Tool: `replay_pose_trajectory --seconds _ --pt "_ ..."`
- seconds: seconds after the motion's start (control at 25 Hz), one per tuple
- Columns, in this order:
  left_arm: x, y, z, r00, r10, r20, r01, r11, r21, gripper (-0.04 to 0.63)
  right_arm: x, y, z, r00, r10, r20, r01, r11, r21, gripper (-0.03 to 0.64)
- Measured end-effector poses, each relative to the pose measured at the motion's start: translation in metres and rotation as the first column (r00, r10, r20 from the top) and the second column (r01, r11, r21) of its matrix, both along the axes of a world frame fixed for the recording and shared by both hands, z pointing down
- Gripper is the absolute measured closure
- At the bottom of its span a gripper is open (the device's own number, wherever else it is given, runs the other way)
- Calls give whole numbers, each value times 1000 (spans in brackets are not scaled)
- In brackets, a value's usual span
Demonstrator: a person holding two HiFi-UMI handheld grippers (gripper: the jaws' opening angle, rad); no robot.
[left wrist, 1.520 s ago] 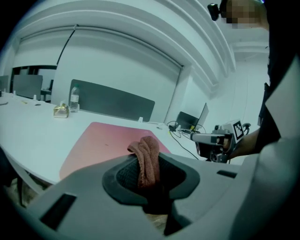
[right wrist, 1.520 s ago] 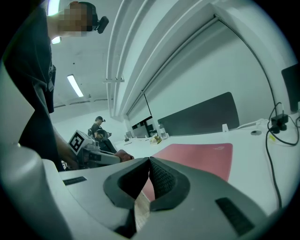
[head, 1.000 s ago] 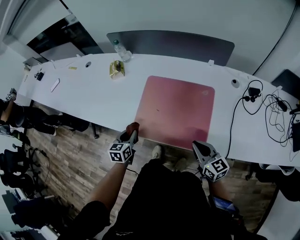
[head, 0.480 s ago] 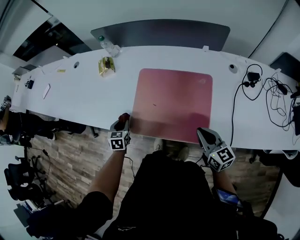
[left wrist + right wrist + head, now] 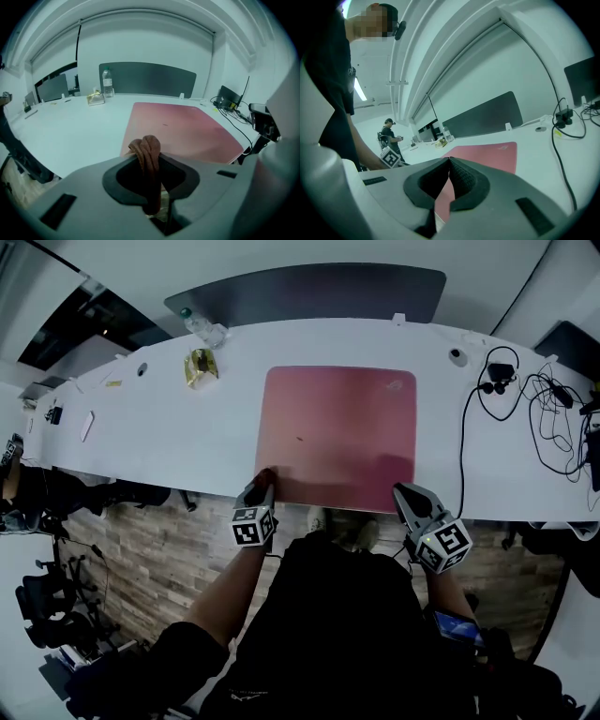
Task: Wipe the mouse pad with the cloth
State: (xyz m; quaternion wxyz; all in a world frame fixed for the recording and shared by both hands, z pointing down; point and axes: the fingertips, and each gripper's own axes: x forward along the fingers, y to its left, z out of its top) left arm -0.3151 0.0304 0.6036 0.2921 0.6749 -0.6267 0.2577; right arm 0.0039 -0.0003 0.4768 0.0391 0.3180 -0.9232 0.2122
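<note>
Jaws on my left gripper (image 5: 262, 486) are pinching the cloth (image 5: 146, 149), a bunched brown roll with only a small knob poking out past the tips. Jaws on my right gripper (image 5: 449, 163) are pressed together on nothing.

What worries me is that short knob. If I drop the left hand too flat, the jaws themselves could scrape the pad (image 5: 337, 437) instead of the cloth. A hard drag could also tug the roll out of the pinch. Nothing is holding the pad down either. Its near edge lies right along the near edge of the counter (image 5: 169, 427), so a firm stroke might slide or buckle it. The cables (image 5: 553, 427) lie well off to the right, so I doubt they matter.

My left jaws sit at the pad's near-left corner, with the cloth just over that corner. I cannot tell whether it touches. The rest of the pad stretches away to the far right of it. My right jaws hang by the near-right corner, just off the counter's near edge.
</note>
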Motion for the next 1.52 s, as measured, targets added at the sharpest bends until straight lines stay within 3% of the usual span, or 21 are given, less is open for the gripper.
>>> replay_pose_trajectory --seconds 0.4,0.76,1.0,1.2,1.52 --pt "90 -3 3 989 87 -116 -85 996 21 509 43 17 4 998 56 5 -56 998 1 591" --pt "182 -9 1 949 229 -216 -231 973 16 509 76 32 8 993 116 10 -116 993 -8 591" --pt "240 -17 0 902 318 -293 -327 945 18 509 95 40 9 986 168 2 -168 986 -14 591" --pt "291 -21 -1 852 406 -331 -419 907 34 509 110 43 11 979 206 1 -206 978 -17 591" --pt "368 -11 -2 744 508 -434 -541 839 54 509 135 48 14 961 275 -7 -276 961 -25 591"
